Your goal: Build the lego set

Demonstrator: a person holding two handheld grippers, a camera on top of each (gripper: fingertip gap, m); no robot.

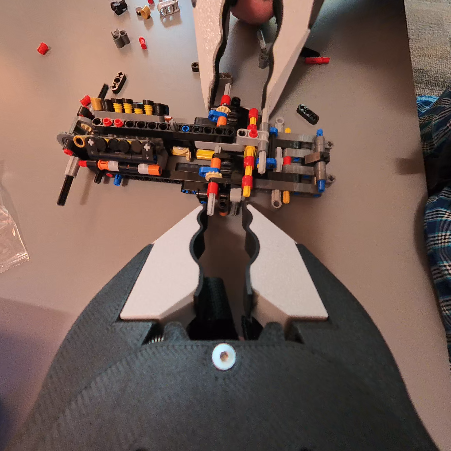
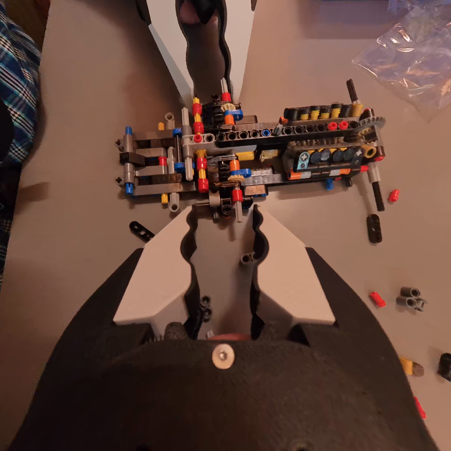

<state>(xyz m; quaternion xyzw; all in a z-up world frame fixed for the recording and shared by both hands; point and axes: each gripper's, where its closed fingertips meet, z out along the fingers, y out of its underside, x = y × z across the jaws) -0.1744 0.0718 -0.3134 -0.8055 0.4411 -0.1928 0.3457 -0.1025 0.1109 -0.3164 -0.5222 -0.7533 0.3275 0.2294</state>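
Observation:
A long lego technic model of black and grey beams with red, yellow, blue and orange parts lies flat on the table; it also shows in the right wrist view. My left gripper is closed on the stub of axles and connectors on the model's near side. My right gripper faces it from the opposite side, jaws open, with its tips at the model's other side stub. A small grey double connector lies between the right gripper's fingers, against the right one. The right gripper also shows in the left wrist view.
Loose pieces lie about: red bushes, grey connectors, short black beams, a red axle, a black beam. Clear plastic bags lie at the table's side. A plaid sleeve is at the table edge. My right fingertips sit around 9 cm from my left ones.

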